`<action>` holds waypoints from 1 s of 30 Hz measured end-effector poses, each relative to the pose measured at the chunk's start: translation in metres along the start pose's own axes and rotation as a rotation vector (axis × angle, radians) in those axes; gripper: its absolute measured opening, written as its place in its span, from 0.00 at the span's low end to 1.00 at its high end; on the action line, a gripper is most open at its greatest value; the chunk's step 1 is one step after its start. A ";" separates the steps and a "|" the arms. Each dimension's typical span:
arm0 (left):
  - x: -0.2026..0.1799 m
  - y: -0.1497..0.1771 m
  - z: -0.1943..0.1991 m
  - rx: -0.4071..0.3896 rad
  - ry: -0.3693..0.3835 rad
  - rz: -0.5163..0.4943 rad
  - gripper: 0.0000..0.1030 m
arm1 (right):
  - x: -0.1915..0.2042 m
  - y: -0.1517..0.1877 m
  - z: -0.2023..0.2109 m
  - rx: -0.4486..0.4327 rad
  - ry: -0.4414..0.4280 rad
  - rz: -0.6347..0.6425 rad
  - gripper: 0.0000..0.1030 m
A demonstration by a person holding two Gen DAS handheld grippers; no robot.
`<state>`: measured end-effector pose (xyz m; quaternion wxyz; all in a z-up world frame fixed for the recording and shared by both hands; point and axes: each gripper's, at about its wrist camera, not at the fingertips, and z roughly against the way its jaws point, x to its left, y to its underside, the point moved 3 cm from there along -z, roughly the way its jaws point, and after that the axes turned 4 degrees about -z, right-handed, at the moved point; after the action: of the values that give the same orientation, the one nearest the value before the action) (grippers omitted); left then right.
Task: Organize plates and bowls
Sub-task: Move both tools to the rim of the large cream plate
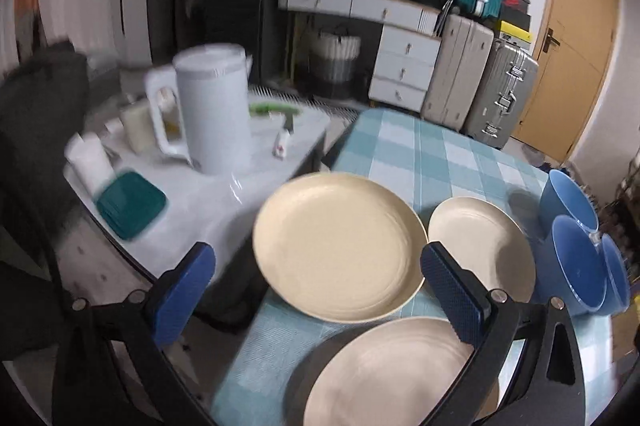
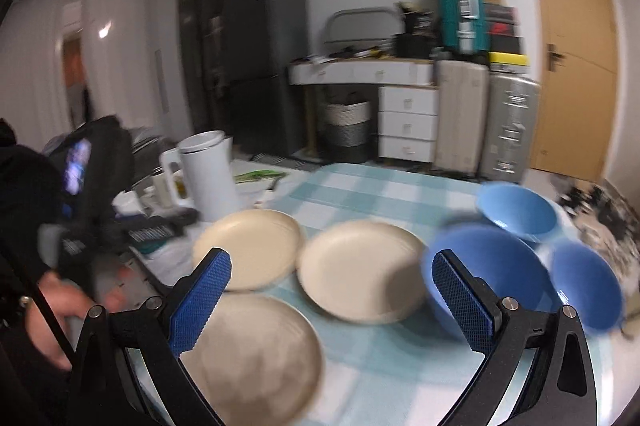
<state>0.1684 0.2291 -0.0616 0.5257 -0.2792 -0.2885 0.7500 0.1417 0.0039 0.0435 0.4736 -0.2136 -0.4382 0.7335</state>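
Cream plates (image 2: 362, 270) beside blue bowls (image 2: 490, 276)

A lived-in home: fridge (image 2: 266, 66), drawer unit (image 2: 406, 124), stacked suitcases (image 1: 480, 94) (door (image 2: 576, 58) beside them).

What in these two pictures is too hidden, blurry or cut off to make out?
- Nearest cream plate: left wrist view, cut off by the bottom edge and partly behind the gripper's finger.
- Blue bowls: left wrist view, overlapping near the right edge, so their count is unclear.
- Small bottle's label: too small.
- Person's hand: right wrist view, blurred.
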 end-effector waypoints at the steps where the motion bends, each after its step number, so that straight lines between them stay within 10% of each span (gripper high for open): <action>1: 0.003 -0.002 -0.009 0.016 0.019 0.011 1.00 | 0.007 -0.014 -0.019 0.031 -0.022 0.016 1.00; 14: 0.056 0.008 -0.085 0.235 0.201 0.202 0.98 | 0.049 -0.063 -0.240 0.439 -0.051 0.168 0.99; 30: 0.070 0.023 -0.106 0.282 0.249 0.263 0.75 | 0.055 -0.023 -0.298 0.537 -0.034 0.190 0.98</action>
<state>0.2101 0.3035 -0.1581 0.4890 -0.3286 -0.0749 0.8045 0.3445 0.1877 -0.0879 0.4351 -0.1083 -0.2141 0.8678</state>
